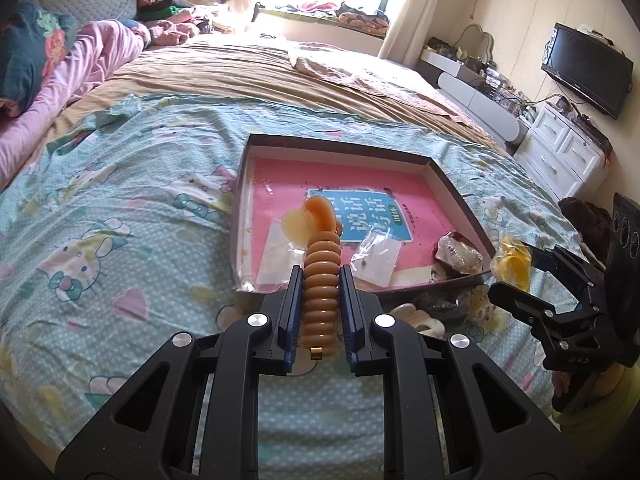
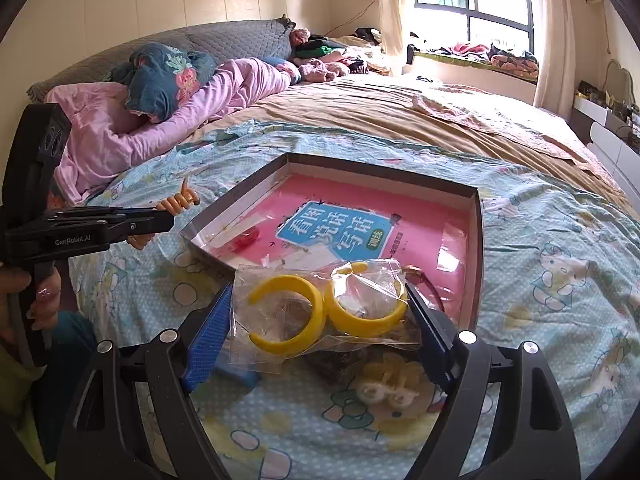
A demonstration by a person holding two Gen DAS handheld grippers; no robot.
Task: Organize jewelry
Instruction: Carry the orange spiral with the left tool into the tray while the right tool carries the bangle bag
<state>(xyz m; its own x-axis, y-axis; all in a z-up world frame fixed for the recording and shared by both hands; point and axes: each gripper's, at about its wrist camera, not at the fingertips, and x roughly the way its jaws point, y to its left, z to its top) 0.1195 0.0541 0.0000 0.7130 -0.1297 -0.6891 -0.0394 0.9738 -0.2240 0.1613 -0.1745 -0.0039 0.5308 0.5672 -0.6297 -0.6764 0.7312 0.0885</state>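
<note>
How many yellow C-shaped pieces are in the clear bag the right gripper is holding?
2. Both sit side by side inside the clear bag between the right gripper fingers: the left piece and the right piece. Others may be hidden.

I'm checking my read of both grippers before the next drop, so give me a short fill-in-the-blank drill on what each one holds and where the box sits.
1. The left gripper is shut on a string of ____ beads.
2. The clear bag between the right gripper's fingers holds two ____ open rings.
3. The shallow box has a ____ lining.
4. The box rests on a ____.

Missing words: amber; yellow; pink; bed
</note>
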